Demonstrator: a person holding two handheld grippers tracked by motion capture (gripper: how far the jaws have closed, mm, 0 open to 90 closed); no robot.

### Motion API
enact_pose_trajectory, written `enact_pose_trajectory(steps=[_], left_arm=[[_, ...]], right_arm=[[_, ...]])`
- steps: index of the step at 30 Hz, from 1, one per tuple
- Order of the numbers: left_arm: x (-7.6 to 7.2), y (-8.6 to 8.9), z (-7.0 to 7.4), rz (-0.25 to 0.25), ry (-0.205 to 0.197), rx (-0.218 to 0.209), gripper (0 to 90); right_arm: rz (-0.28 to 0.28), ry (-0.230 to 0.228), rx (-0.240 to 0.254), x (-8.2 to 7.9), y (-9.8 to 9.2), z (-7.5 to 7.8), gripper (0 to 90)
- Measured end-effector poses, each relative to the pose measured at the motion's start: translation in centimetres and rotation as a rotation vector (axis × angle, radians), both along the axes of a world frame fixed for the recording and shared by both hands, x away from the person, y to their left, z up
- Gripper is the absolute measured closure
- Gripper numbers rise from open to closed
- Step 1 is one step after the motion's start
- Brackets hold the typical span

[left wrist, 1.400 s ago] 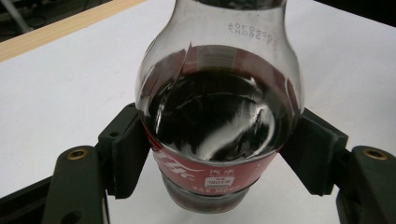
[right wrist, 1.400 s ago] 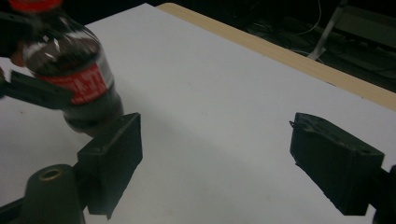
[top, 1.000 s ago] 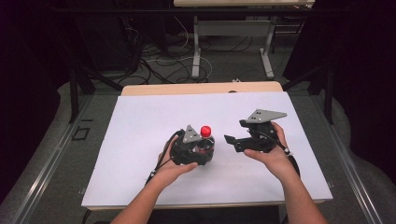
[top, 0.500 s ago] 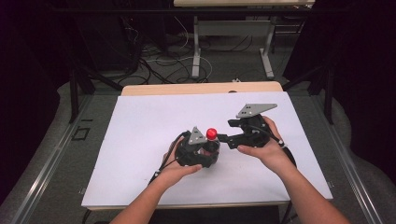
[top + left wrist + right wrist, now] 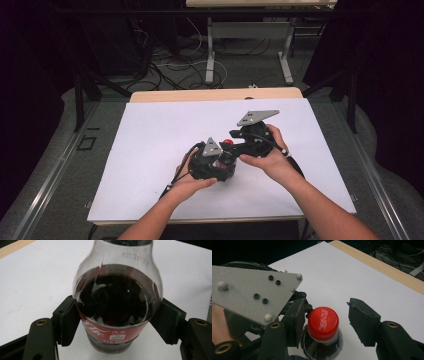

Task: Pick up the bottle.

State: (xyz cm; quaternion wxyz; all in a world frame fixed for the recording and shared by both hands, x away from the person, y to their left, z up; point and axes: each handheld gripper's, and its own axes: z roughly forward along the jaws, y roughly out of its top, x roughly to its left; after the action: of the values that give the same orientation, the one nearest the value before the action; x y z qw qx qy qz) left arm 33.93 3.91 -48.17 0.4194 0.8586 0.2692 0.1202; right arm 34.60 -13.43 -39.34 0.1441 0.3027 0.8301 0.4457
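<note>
Red-capped cola bottle (image 5: pixel 117 305) stands upright mid-table, clamped at its label by the left gripper (image 5: pixel 212 162), as the right gripper (image 5: pixel 324 325) straddles its cap (image 5: pixel 323 320), jaws parted, from 3 o'clock.

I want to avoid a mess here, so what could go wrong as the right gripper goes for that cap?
1. The right gripper stands open around the red cap, with the cap near one jaw; closing off-centre might push the bottle sideways.
2. The left gripper holds the bottle on its rounded, smooth body, so it could turn in the jaws.
3. The dark soda may fizz out when opened.
</note>
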Motion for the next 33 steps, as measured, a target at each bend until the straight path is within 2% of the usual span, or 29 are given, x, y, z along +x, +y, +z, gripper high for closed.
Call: enact_pose_trajectory(steps=[6, 8, 13, 20, 23, 28, 33], left_arm=[[-0.1, -0.1, -0.1, 0.015, 0.004, -0.012, 30.0], [-0.1, -0.1, -0.1, 0.013, 0.004, -0.011, 30.0], [-0.2, 0.0, 0.0, 0.011, 0.007, -0.017, 30.0], [-0.2, 0.2, 0.0, 0.008, 0.021, -0.011, 30.1], [-0.2, 0.2, 0.1, 0.004, 0.02, -0.013, 30.1], [-0.2, 0.4, 0.2, -0.015, 0.027, -0.012, 30.2], [-0.2, 0.4, 0.2, -0.04, 0.029, -0.024, 30.1]], right_arm=[[-0.029, 0.014, 0.014, 0.4, 0.8, -0.8, 52.6], [-0.039, 0.036, 0.028, 0.4, 1.1, -0.9, 53.8], [-0.049, 0.028, 0.025, 0.4, 1.5, -1.2, 57.9], [-0.033, 0.017, 0.025, 0.3, 1.6, -1.4, 61.0], [-0.014, 0.018, 0.039, 0.5, 1.5, -1.4, 61.2], [0.036, 0.014, 0.035, 0.6, 1.2, -1.3, 61.5], [0.125, 0.027, 0.043, 1.1, 0.7, -1.3, 61.5]])
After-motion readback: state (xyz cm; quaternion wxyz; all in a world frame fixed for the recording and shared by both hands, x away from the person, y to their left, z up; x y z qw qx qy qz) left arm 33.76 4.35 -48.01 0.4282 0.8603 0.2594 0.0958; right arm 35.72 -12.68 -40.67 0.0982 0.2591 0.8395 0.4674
